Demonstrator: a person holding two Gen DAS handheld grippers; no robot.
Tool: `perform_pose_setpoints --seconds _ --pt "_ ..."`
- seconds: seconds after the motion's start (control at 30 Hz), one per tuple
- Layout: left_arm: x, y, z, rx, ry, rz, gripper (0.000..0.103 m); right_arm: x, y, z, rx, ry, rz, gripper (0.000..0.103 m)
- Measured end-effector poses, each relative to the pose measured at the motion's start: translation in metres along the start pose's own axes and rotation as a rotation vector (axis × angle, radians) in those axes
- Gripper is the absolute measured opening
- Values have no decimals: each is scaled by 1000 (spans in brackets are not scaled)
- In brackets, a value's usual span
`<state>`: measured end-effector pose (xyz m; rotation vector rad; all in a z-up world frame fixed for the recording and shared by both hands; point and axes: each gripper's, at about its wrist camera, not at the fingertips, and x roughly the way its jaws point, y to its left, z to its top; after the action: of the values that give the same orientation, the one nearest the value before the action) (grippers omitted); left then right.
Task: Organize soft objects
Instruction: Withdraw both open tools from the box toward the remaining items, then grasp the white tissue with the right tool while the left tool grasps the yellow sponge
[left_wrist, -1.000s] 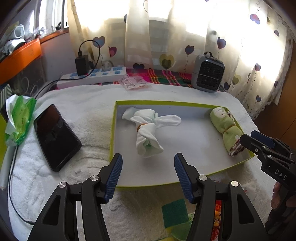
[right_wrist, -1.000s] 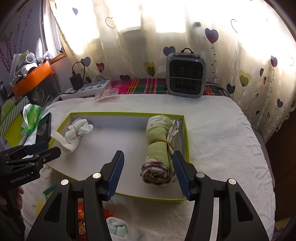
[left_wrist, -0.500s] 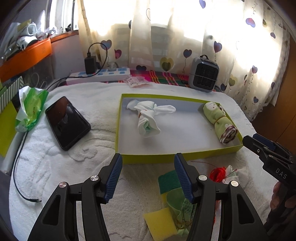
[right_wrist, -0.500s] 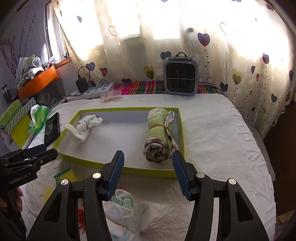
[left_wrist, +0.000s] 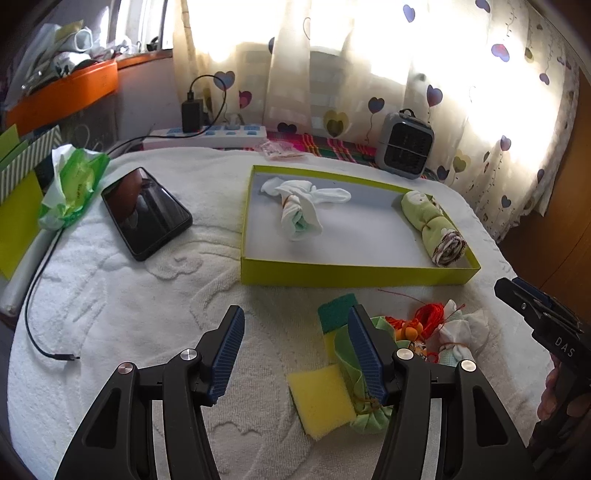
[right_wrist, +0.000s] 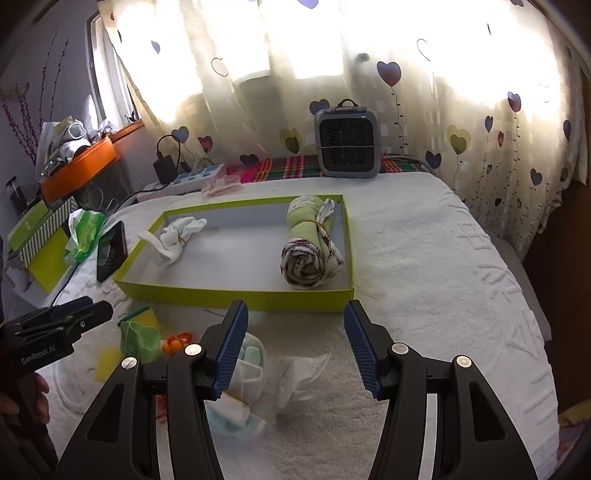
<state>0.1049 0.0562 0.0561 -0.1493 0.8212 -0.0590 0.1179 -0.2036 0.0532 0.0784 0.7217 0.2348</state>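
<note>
Above the towel-covered worktop, the left claw and right claw are hovering wide open, gripping nothing; a rolled green cloth is lying in the tray.

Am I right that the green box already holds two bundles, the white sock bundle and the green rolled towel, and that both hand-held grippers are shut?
Not quite: the green box does hold the white sock bundle and the green rolled towel, but both wrist views show the left hand-held gripper and the right hand-held gripper open, holding nothing.
</note>
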Motion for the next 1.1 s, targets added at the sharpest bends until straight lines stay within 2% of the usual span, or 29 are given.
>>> perform_pose_setpoints --seconds 0.43,0.6,0.87,0.97,1.1 --pt "-8 22 -26 -47 24 -6 58 -11 -30 -31 84 29 -41 55" --pt "-8 29 -32 -71 38 -21 58 -10 -39 -39 114 48 -23 55" --pt "-8 30 -40 -85 59 -62 58 6 -28 -40 101 94 52 56" --pt "-6 30 -42 -92 69 -72 58 14 -26 -40 108 115 73 62" --pt "-5 27 -43 -88 76 -95 58 21 -24 -38 94 132 70 62"
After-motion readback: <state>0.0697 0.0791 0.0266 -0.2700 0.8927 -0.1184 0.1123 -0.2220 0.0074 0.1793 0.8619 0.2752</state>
